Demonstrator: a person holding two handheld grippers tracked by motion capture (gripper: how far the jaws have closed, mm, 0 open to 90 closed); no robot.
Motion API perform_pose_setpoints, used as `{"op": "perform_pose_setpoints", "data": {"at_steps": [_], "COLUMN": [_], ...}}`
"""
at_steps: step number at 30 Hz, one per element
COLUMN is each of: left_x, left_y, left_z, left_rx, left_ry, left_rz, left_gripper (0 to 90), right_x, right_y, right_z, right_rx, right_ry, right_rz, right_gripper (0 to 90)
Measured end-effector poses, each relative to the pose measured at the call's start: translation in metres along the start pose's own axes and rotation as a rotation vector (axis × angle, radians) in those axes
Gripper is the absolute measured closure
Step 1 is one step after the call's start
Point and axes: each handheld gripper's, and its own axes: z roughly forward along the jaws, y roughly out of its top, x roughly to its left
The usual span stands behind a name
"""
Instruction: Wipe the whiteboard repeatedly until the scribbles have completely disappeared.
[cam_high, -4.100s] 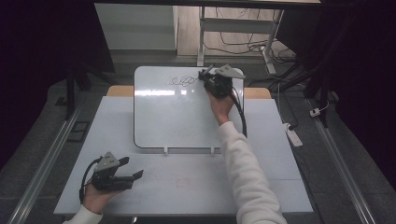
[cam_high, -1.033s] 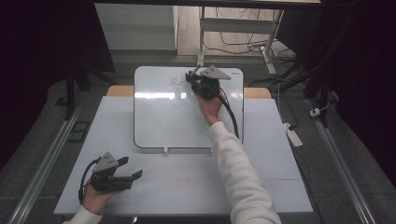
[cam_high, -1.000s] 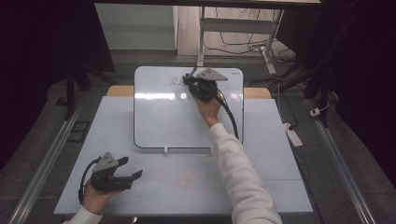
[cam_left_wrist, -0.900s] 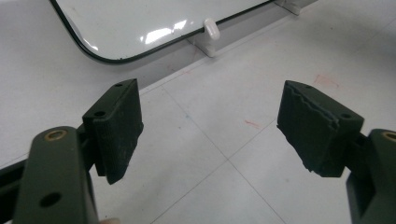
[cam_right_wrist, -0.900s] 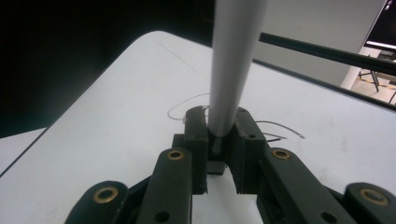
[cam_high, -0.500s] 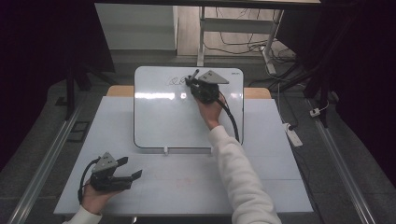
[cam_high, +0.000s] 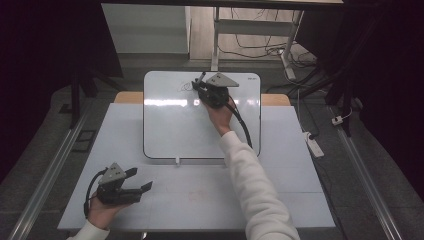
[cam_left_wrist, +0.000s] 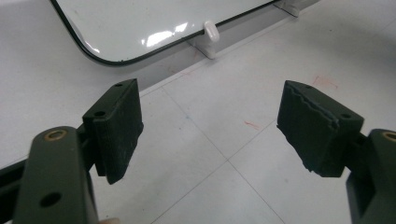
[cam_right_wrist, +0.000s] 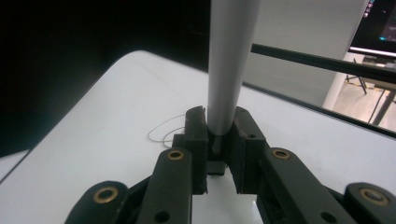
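Right gripper (cam_high: 201, 86) clamps a grey marker (cam_right_wrist: 229, 70) at the glossy white whiteboard (cam_high: 175, 125).
Keep the tip pressed evenly; left gripper (cam_high: 142, 181) idles, jaws apart.

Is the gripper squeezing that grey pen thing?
Touching. In the right gripper view, the right gripper has both black jaws pressed against the grey marker.

Between the left gripper's (cam_left_wrist: 210, 130) spread fingers (cam_left_wrist: 116, 128) lies bare bench (cam_left_wrist: 224, 186); ahead of them the whiteboard's (cam_left_wrist: 154, 18) edge and a small white clip (cam_left_wrist: 211, 32) stand in the way. The right gripper's (cam_right_wrist: 219, 135) fingers (cam_right_wrist: 196, 135) are blocked by the grey marker (cam_right_wrist: 229, 70) clamped between them.
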Motion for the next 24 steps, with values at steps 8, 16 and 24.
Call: {"op": "perform_pose_setpoints", "data": {"at_steps": [8, 16, 24], "left_x": [0.001, -0.002, -0.001], "left_y": [0.000, 0.001, 0.001], "left_z": [-0.002, -0.002, 0.000], "left_rx": [-0.009, -0.008, -0.004], "left_ry": [0.001, 0.002, -0.007], "left_rz": [-0.004, 0.003, 0.005], "left_gripper": [22.8, 22.8, 22.8], "right_x": [-0.016, -0.011, 0.014], "right_y": [0.004, 0.004, -0.001], "right_z": [-0.005, -0.003, 0.001], "right_rx": [-0.029, -0.009, 0.046], "right_ry": [-0.070, -0.043, 0.017], "right_rz": [0.073, 0.044, -0.045], "right_gripper": [78.5, 78.5, 78.5]}}
